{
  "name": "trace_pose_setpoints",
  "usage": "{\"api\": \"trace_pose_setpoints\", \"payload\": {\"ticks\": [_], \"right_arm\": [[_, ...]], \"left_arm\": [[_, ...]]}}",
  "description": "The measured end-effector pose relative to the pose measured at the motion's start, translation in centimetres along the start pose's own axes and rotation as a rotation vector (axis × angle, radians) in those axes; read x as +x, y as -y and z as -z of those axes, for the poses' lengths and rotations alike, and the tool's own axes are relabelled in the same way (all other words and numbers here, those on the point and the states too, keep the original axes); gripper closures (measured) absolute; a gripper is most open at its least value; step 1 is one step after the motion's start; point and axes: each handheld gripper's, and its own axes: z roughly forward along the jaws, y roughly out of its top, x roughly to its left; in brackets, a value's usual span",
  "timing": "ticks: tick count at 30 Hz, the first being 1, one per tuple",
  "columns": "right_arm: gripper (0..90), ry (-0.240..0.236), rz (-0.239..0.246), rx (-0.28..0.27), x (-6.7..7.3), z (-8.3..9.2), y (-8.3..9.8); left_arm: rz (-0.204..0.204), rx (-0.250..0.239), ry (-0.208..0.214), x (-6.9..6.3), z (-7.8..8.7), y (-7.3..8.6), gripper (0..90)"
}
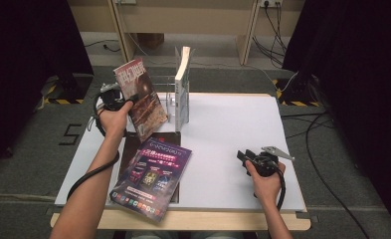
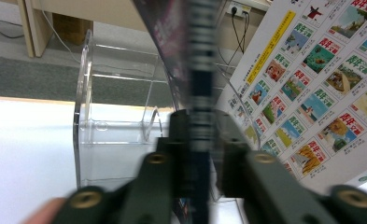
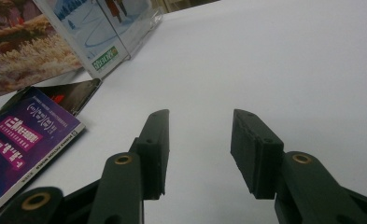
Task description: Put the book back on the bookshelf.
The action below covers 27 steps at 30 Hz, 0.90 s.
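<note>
High view overhead – gripper views close, low, sharing magazines.

The magazine between the jaws in the left gripper view is blurred and cut off at the top edge; its cover print is unreadable there.

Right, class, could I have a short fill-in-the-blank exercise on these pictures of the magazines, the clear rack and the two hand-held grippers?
1. The left hand-held gripper is shut on a ____, held up off the table.
2. The jaws of the right hand-held gripper stand ____ with nothing between them.
3. One book stands upright in the clear ____.
4. The purple magazine lies ____ on the table.

Missing words: magazine; open; rack; flat
</note>
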Motion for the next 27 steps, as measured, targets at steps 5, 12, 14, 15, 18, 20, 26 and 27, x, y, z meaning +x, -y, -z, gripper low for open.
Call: {"api": "trace_pose_setpoints", "payload": {"ticks": [5,12,14,15,18,20,26,27], "right_arm": [[58.2,0.002,0.014,0.008,0.0,-0.1,0.1],[58.2,-0.004,0.008,0.001,0.0,0.0,0.0],[58.2,-0.006,0.007,0.0,0.0,0.0,0.0],[58.2,-0.006,0.008,-0.001,0.0,0.0,0.0],[58.3,-0.008,0.004,-0.003,0.0,0.1,0.0],[58.2,-0.01,0.008,-0.008,-0.1,0.1,0.0],[58.3,-0.012,0.015,-0.011,-0.2,0.0,0.0],[58.2,-0.013,0.014,-0.012,-0.2,0.0,0.0]], "left_arm": [[-0.058,-0.003,0.016,-0.8,0.1,-0.1,83.3],[-0.167,-0.054,-0.003,-2.9,0.2,-1.4,83.5],[-0.182,-0.068,-0.01,-3.3,0.0,-1.8,83.5],[-0.182,-0.077,-0.01,-3.4,-0.2,-2.0,83.5],[-0.204,-0.101,-0.018,-3.9,-0.8,-2.7,83.5],[-0.226,-0.119,-0.038,-4.2,-1.4,-3.0,83.5],[-0.244,-0.148,-0.08,-4.4,-3.5,-3.4,83.4],[-0.25,-0.145,-0.09,-4.3,-4.0,-3.3,83.4]]}}
